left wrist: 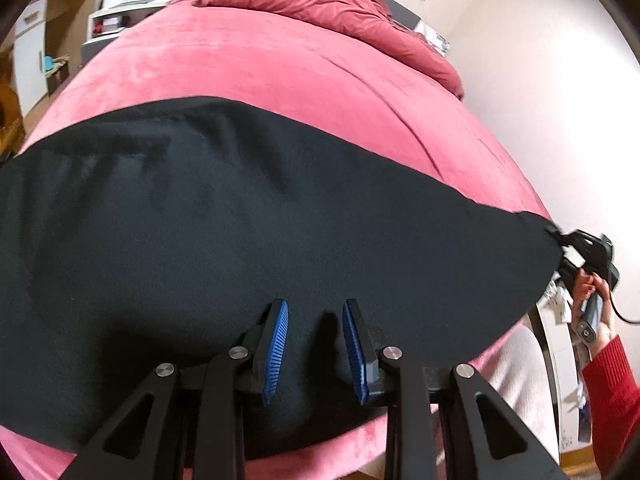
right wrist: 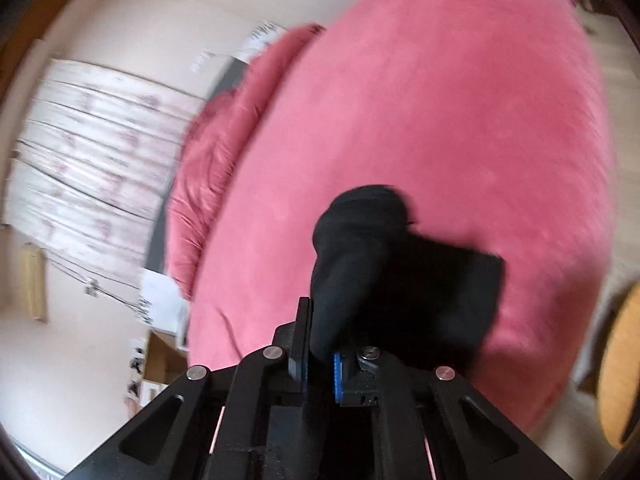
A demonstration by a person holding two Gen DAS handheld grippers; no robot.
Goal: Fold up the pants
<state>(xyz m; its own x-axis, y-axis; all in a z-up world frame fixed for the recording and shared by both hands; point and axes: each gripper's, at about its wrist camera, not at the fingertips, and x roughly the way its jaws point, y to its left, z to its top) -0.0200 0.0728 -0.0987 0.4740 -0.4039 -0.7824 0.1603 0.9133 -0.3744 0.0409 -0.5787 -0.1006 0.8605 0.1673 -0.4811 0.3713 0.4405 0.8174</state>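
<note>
Left gripper (left wrist: 315, 350) angled downward, jaws parted, blue pads (left wrist: 276, 350) apart. Right gripper (right wrist: 320, 354) held in a red-sleeved hand (left wrist: 592, 300), jaws clamped tight on black pants (right wrist: 360, 260).

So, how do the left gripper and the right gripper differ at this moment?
The left gripper is open, nothing pinched between its blue pads; the right gripper is shut on an end of the black pants. The left one hangs over the cloth spread on the pink bed; the right one pulls its end out to the side, drawn to a point. Both are black, with ribbed blue pads.
</note>
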